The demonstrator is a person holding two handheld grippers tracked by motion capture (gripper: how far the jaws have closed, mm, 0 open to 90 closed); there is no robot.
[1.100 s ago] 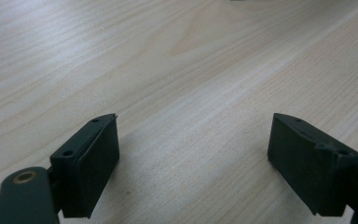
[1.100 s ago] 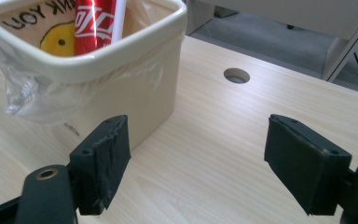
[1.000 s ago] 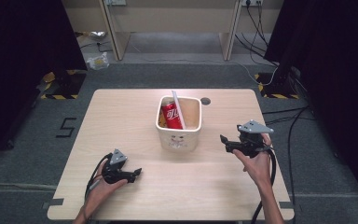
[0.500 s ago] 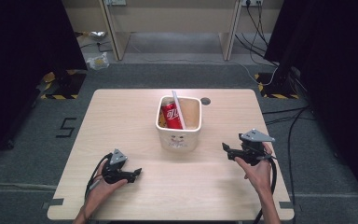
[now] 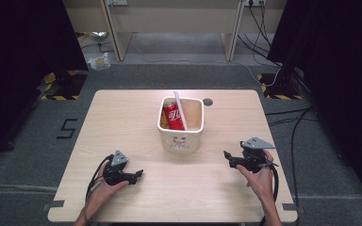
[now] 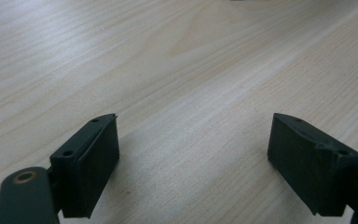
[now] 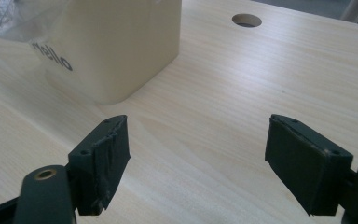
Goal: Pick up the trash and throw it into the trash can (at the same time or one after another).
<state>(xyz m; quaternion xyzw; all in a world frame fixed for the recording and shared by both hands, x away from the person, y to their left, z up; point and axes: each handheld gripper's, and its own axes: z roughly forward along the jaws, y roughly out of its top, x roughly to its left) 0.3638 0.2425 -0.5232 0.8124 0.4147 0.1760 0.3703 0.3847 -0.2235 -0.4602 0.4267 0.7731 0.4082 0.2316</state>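
Note:
A cream square bin (image 5: 181, 123) stands in the middle of the wooden table (image 5: 122, 122), holding a red can (image 5: 173, 117) and a white flat stick (image 5: 180, 109). My left gripper (image 5: 139, 174) rests low on the table at the front left, open, with bare wood between its jaws (image 6: 193, 154). My right gripper (image 5: 226, 157) sits at the front right, pointing left toward the bin, open and holding nothing. In the right gripper view the bin (image 7: 116, 46) stands just ahead and to the left of the open gripper (image 7: 196, 154).
A round cable hole (image 5: 208, 101) lies in the table behind the bin, also seen as a hole (image 7: 246, 20) in the right gripper view. Desk legs, cables and a plastic bag (image 5: 97, 61) lie on the grey floor beyond the table.
My right gripper has sunk toward the table and drawn a little nearer the front edge. The left gripper and the bin have kept still.

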